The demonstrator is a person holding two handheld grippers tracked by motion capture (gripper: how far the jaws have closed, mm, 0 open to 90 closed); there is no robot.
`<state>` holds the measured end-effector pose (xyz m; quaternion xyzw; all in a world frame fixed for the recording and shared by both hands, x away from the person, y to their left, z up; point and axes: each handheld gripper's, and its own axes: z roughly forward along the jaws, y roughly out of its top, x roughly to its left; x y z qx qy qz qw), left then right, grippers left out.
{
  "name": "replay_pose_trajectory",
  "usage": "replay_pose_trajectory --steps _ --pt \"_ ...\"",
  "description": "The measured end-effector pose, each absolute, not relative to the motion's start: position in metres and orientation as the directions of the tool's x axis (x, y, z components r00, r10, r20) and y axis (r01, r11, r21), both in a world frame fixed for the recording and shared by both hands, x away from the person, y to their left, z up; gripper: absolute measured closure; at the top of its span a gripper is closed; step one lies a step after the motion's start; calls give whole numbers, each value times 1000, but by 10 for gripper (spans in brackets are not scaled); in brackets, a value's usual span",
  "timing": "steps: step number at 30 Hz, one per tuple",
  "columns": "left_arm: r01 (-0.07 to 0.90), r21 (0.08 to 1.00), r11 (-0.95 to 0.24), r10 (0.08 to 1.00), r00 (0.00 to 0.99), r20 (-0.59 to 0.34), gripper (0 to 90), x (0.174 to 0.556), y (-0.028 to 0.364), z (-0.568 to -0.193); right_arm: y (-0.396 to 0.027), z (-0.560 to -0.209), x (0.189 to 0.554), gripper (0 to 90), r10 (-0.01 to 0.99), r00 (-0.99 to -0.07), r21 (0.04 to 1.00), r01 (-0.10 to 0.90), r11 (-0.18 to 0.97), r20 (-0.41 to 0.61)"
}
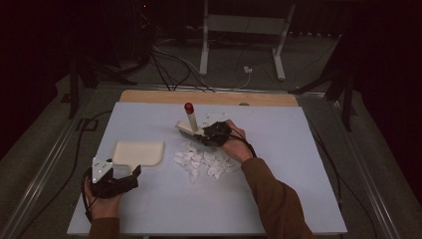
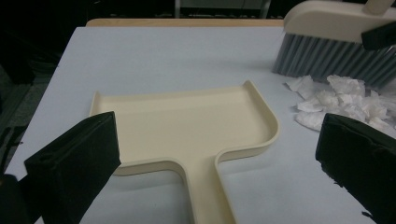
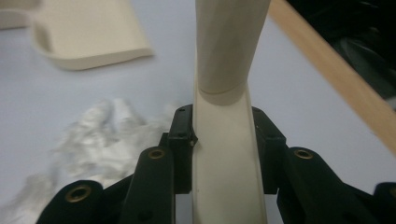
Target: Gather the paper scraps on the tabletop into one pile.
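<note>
While the sweeping is in hand: the two grippers split the work, one on the brush and one by the pan
Right gripper [image 1: 215, 133]: clamped on the brush, its jaws pressed against either side of the handle's flat lower part, as the right gripper view shows close up
Brush [image 1: 190, 122]: a cream hand brush with a red-tipped handle, standing tilted at the far edge of the scraps; its grey bristles [image 2: 327, 58] point down at the table right behind the pile, a placing that judges well for drawing the pile toward the pan
Why held low: gripping near the head, not at the red tip, likely gives firmer control of the stroke
Paper scraps [image 1: 203, 162]: a loose white heap of torn pieces on the table, between brush and person, just right of the pan
Left gripper [image 1: 119, 177]: jaws wide apart and holding nothing; in the left gripper view they stand on either side of the pan's handle without touching it
Dustpan [image 1: 138, 152]: cream, lying flat, its handle [image 2: 205, 196] pointing toward the left gripper and its walled side toward the scraps
Why so placed: the gripper seems poised to seize the handle and steady the pan
Table [image 1: 298, 149]: pale blue-grey top with a wooden strip along the far edge
Step judged: sweep about to begin, pan not yet gripped
</note>
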<state>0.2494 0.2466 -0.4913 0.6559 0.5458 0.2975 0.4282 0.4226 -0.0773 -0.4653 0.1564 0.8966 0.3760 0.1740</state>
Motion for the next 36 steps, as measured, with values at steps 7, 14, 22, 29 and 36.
replay_pose_trajectory --steps 7,14,22,29,36 --pt "461 887 -31 971 223 -82 6 249 248 -491 -72 -464 409 678 275 -934 673 52 738 -229" --pt "462 886 -31 972 220 -81 6 249 247 -492 -82 -457 397 678 181 -952 633 -16 774 -246" --pt "463 886 -24 972 217 -87 6 249 248 -492 -97 -453 387 678 127 -963 618 -49 785 -238" --pt "463 886 -17 973 213 -92 6 249 249 -492 -109 -450 383 677 99 -973 626 -54 778 -208" --pt "463 886 -16 972 214 -94 6 249 248 -492 -118 -447 388 677 215 -956 681 23 732 -199"
